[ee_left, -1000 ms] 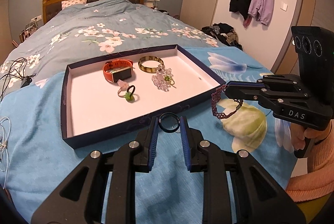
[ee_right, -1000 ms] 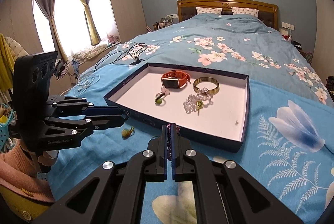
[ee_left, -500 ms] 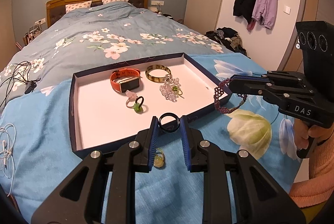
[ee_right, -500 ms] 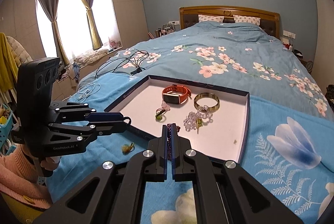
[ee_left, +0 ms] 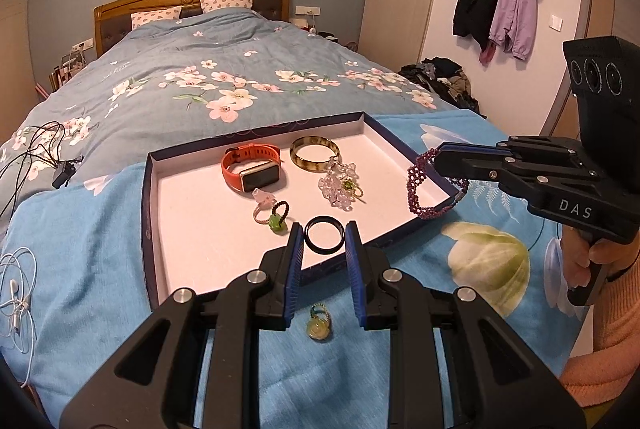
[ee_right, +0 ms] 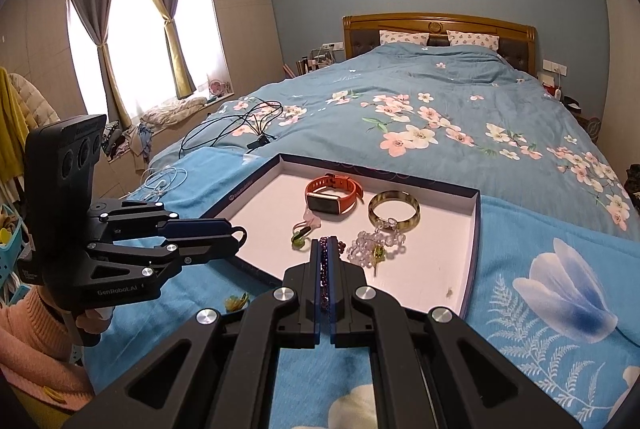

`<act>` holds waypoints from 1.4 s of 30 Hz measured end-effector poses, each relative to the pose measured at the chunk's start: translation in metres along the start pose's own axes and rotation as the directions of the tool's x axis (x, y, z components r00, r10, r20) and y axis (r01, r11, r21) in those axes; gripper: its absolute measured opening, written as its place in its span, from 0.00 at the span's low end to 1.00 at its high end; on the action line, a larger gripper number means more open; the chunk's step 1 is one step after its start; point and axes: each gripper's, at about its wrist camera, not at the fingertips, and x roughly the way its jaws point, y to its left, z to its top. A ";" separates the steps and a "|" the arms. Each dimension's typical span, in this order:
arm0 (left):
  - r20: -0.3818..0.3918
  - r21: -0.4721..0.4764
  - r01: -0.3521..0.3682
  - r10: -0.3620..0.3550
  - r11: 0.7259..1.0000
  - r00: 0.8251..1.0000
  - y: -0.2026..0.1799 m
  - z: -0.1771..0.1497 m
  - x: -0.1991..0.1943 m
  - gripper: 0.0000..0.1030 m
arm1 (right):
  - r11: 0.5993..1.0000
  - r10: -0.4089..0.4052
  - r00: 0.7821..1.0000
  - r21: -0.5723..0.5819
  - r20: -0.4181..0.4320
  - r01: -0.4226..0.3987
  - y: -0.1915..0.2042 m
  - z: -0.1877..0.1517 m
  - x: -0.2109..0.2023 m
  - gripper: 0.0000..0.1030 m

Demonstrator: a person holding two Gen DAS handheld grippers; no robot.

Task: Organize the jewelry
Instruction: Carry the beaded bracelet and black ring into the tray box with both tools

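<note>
The left gripper [ee_left: 324, 241] has its fingers [ee_left: 294, 249] clenched across a black ring [ee_left: 323, 235], held over the near edge of the tray [ee_left: 150, 213]. It looks light, stiff and smooth, so a pinch across the rim suits it. The right gripper [ee_left: 438, 159] pinches a purple bead bracelet [ee_left: 424, 189], limp and dangling over the tray's right wall; it would likely swing. A watch [ee_left: 252, 173], bangle [ee_left: 314, 153] and smaller pieces lie inside. A yellow charm [ee_left: 319, 325] sits near on the soft blue blanket [ee_left: 88, 269] on a bed.
</note>
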 end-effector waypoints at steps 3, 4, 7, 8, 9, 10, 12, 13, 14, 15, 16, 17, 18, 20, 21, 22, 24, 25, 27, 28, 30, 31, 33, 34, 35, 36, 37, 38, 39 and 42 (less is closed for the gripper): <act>-0.003 -0.003 0.002 -0.002 1.000 1.000 0.003 0.002 0.002 0.21 | 1.000 0.005 1.000 -0.001 0.002 -0.005 -0.001 0.005 0.003 0.01; -0.004 -0.004 0.002 -0.002 1.000 1.000 0.003 0.002 0.003 0.21 | 1.000 0.005 1.000 -0.002 0.002 -0.005 -0.001 0.006 0.005 0.01; -0.006 -0.004 -0.004 0.004 1.000 1.000 0.005 0.004 0.005 0.21 | 1.000 0.011 1.000 0.000 0.000 -0.011 -0.002 0.010 0.009 0.01; -0.007 -0.003 -0.005 0.005 1.000 1.000 0.005 0.005 0.006 0.21 | 1.000 0.013 1.000 0.000 0.000 -0.013 -0.002 0.011 0.011 0.01; -0.007 -0.001 -0.007 0.007 1.000 1.000 0.005 0.006 0.007 0.21 | 1.000 0.014 1.000 0.002 -0.001 -0.014 -0.003 0.012 0.012 0.01; -0.008 -0.001 -0.007 0.007 1.000 1.000 0.005 0.006 0.009 0.21 | 1.000 0.016 1.000 0.004 -0.003 -0.016 -0.004 0.012 0.013 0.01; -0.011 0.002 -0.009 0.009 1.000 1.000 0.005 0.006 0.011 0.21 | 1.000 0.019 1.000 0.008 -0.009 -0.019 -0.005 0.013 0.017 0.01; -0.012 0.002 -0.010 0.011 1.000 1.000 0.005 0.006 0.012 0.21 | 1.000 0.018 1.000 0.007 -0.011 -0.018 -0.005 0.013 0.018 0.01; -0.011 0.003 -0.011 0.011 1.000 1.000 0.005 0.006 0.013 0.21 | 1.000 0.017 1.000 0.007 -0.014 -0.017 -0.006 0.013 0.020 0.01; -0.011 0.003 -0.012 0.012 1.000 1.000 0.006 0.006 0.013 0.21 | 1.000 0.018 1.000 0.008 -0.017 -0.018 -0.006 0.012 0.021 0.01; -0.013 0.001 -0.011 0.011 1.000 1.000 0.006 0.006 0.014 0.21 | 1.000 0.017 1.000 0.007 -0.020 -0.017 -0.006 0.013 0.023 0.01; -0.014 0.001 -0.012 0.012 1.000 1.000 0.006 0.007 0.015 0.21 | 1.000 0.016 1.000 0.007 -0.023 -0.016 -0.007 0.013 0.025 0.01; -0.016 0.001 -0.015 0.015 1.000 1.000 0.007 0.007 0.017 0.21 | 1.000 0.018 0.999 0.008 -0.026 -0.018 -0.007 0.014 0.027 0.01; -0.019 -0.001 -0.017 0.017 1.000 1.000 0.008 0.006 0.019 0.21 | 1.000 0.018 0.999 0.008 -0.029 -0.018 -0.008 0.015 0.029 0.01; -0.020 -0.003 -0.018 0.018 1.000 1.000 0.009 0.006 0.020 0.21 | 1.000 0.018 0.999 0.009 -0.031 -0.018 -0.008 0.015 0.031 0.01; -0.021 -0.003 -0.019 0.019 1.000 1.000 0.010 0.006 0.021 0.21 | 1.000 0.019 0.999 0.009 -0.032 -0.019 -0.009 0.015 0.032 0.01; -0.023 -0.004 -0.020 0.020 1.000 1.000 0.011 0.007 0.023 0.21 | 1.000 0.020 0.999 0.010 -0.036 -0.019 -0.009 0.016 0.035 0.01; -0.023 -0.004 -0.021 0.021 1.000 1.000 0.011 0.007 0.023 0.21 | 1.000 0.022 0.999 0.012 -0.037 -0.021 -0.010 0.017 0.036 0.01; -0.026 -0.004 -0.024 0.023 1.000 0.999 0.012 0.007 0.025 0.21 | 1.000 0.027 0.999 0.016 -0.039 -0.026 -0.010 0.018 0.039 0.01; -0.027 -0.004 -0.025 0.025 1.000 0.999 0.012 0.007 0.026 0.21 | 0.999 0.029 0.999 0.020 -0.040 -0.028 -0.011 0.018 0.040 0.01; -0.030 -0.003 -0.024 0.024 1.000 0.999 0.012 0.007 0.027 0.21 | 0.999 0.026 0.999 0.024 -0.041 -0.025 -0.012 0.019 0.043 0.01; -0.031 -0.002 -0.026 0.026 1.000 0.999 0.012 0.007 0.028 0.21 | 0.999 0.025 0.999 0.028 -0.042 -0.024 -0.013 0.019 0.045 0.01; -0.035 -0.005 -0.026 0.026 1.000 0.999 0.013 0.007 0.029 0.21 | 0.999 0.027 0.999 0.034 -0.048 -0.025 -0.014 0.019 0.048 0.01; -0.036 -0.006 -0.027 0.027 1.000 0.999 0.013 0.007 0.030 0.21 | 0.999 0.027 0.998 0.034 -0.049 -0.025 -0.014 0.019 0.048 0.01; -0.036 -0.007 -0.028 0.028 1.000 0.999 0.013 0.008 0.031 0.21 | 0.999 0.026 0.998 0.033 -0.052 -0.024 -0.015 0.019 0.050 0.01; -0.038 -0.008 -0.028 0.028 1.000 0.999 0.014 0.008 0.031 0.21 | 0.999 0.026 0.998 0.033 -0.055 -0.024 -0.015 0.019 0.051 0.01; -0.040 -0.011 -0.028 0.028 1.000 0.999 0.015 0.008 0.033 0.21 | 0.999 0.026 0.998 0.033 -0.057 -0.024 -0.015 0.019 0.052 0.01; -0.041 -0.012 -0.029 0.029 1.000 0.999 0.015 0.008 0.033 0.21 | 0.999 0.026 0.998 0.034 -0.059 -0.024 -0.015 0.019 0.053 0.01; -0.042 -0.012 -0.029 0.028 1.000 0.999 0.015 0.008 0.033 0.21 | 0.999 0.027 0.998 0.035 -0.061 -0.025 -0.015 0.020 0.055 0.01; -0.049 -0.016 -0.030 0.029 0.999 0.998 0.016 0.008 0.036 0.21 | 0.999 0.034 0.997 0.038 -0.066 -0.032 -0.016 0.020 0.057 0.01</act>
